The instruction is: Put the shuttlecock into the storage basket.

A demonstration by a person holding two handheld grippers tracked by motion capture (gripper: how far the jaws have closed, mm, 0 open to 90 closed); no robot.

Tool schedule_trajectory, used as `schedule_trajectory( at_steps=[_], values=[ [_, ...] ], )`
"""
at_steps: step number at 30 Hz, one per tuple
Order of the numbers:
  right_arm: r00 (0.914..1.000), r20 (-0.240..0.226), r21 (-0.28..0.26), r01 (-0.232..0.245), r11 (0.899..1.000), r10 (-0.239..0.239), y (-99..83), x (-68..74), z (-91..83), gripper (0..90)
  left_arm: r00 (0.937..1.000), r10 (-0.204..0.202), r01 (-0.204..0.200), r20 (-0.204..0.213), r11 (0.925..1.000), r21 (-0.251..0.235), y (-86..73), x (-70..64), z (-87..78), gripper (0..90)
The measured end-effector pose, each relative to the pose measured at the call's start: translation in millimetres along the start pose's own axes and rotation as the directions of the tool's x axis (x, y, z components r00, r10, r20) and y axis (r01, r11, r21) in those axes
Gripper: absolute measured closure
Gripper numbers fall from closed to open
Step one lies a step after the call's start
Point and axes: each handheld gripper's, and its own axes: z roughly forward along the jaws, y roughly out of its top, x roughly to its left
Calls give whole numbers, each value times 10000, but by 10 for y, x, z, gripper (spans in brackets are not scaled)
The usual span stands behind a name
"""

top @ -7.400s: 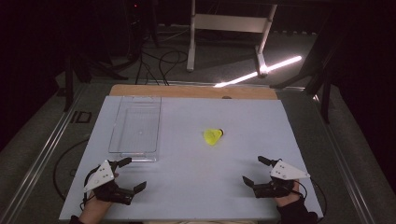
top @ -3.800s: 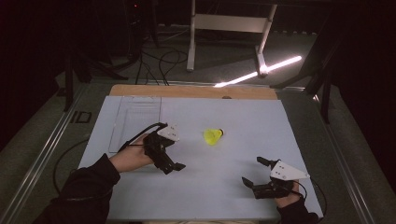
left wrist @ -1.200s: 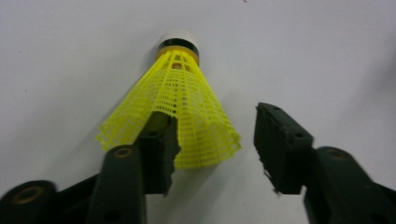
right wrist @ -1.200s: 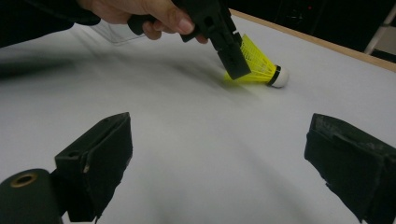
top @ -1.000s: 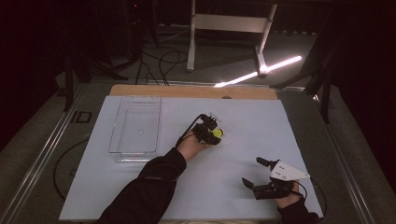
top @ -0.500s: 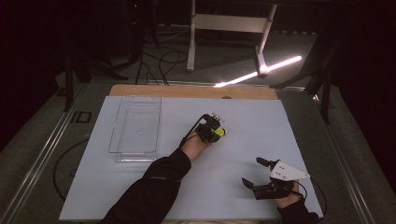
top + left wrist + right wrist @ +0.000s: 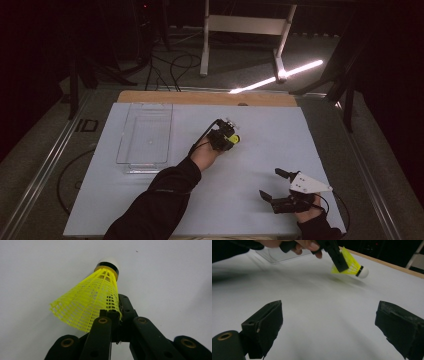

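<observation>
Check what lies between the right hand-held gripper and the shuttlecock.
Bare white table in the high view: nothing lies between the right hand-held gripper and the shuttlecock.

left gripper (image 7: 229, 139): mid-table, at the yellow shuttlecock (image 7: 234, 140)
right gripper (image 7: 274, 186): near edge, jaws apart
clear tray (image 7: 145, 134): left of shuttlecock, apart
table (image 7: 260, 130): white top

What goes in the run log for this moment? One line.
left gripper: shut on shuttlecock skirt | right gripper: open, idle | tray: empty
</observation>
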Motion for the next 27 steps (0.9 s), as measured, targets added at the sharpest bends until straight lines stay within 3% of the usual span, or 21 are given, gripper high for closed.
schedule_trajectory(
  at_steps=[9, 24, 27],
  values=[
    [10000, 28, 44, 17, 10000, -18, 1, 11, 5, 81, 9953, 938, -942, 238, 9954, 159, -23, -24, -258, 899],
    [10000, 22, 84, 36, 10000, -37, 2, 12, 17, 81, 9916, 1219, -1235, 433, 9917, 365, -102, 25, -580, 900],
    [10000, 21, 78, 48, 10000, -48, 1, 10, 18, 81, 9883, 1437, -1456, 507, 9887, 353, -113, 52, -655, 899]
  ],
)
